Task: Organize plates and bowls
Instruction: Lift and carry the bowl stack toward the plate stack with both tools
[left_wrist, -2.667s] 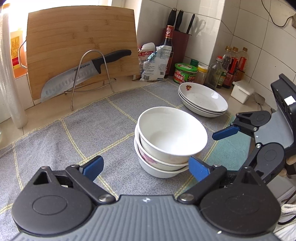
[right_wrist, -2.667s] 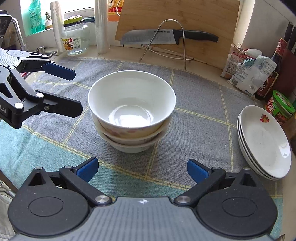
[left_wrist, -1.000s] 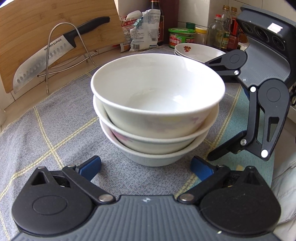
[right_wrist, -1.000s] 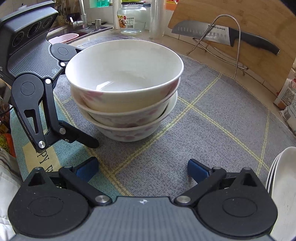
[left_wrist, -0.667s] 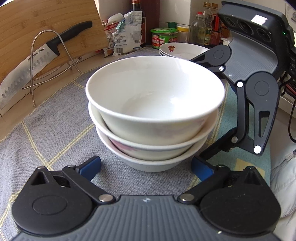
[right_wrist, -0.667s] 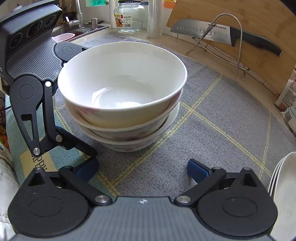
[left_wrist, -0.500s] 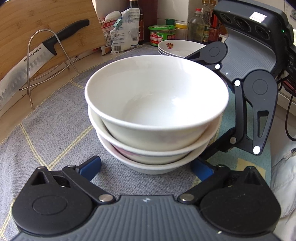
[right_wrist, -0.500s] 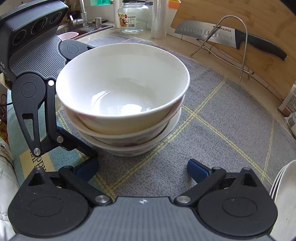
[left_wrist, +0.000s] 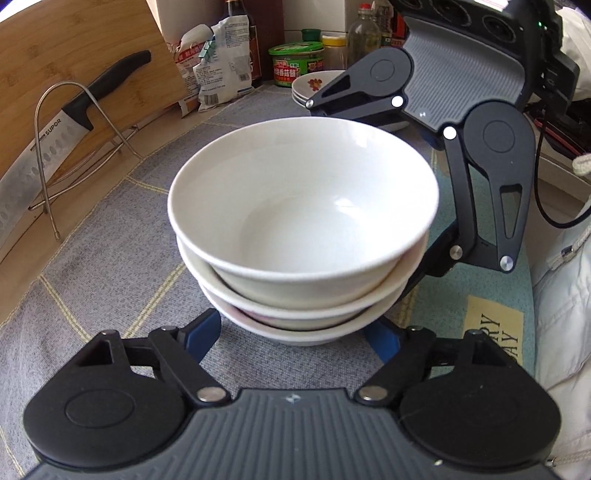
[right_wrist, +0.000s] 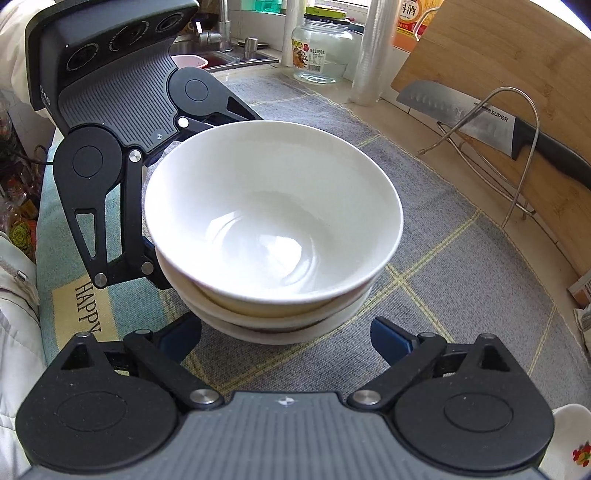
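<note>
Between the blue fingers (left_wrist: 202, 334) of the left gripper (left_wrist: 295, 338), at lower centre of its frame: base of the bowl stack (left_wrist: 303, 229), three white bowls nested, standing on the grey checked mat (left_wrist: 110, 236) over the bench. Fingers closing; stack foot lies between them, pads apparently not yet pressing.

Right gripper (right_wrist: 286, 338): same arrangement from the opposite side. Its fingers (right_wrist: 391, 339) flank the lowest bowl at lower centre of that frame, closing, contact not confirmed.

Key relation: stack sits directly ahead of both grippers, one on each side of it, equally near; round form, no long axis. Judged next move: a two-sided clamp low on the stack, then a lift.

Further out: plate stack (left_wrist: 314, 83), upper centre of the left view, behind the right gripper's linkage, well apart from the bowls. Knife (right_wrist: 491, 122) on a wire stand (right_wrist: 517, 155) against the cutting board (right_wrist: 517, 55), upper right of the right view. Glass jar (right_wrist: 319, 48), top centre.
</note>
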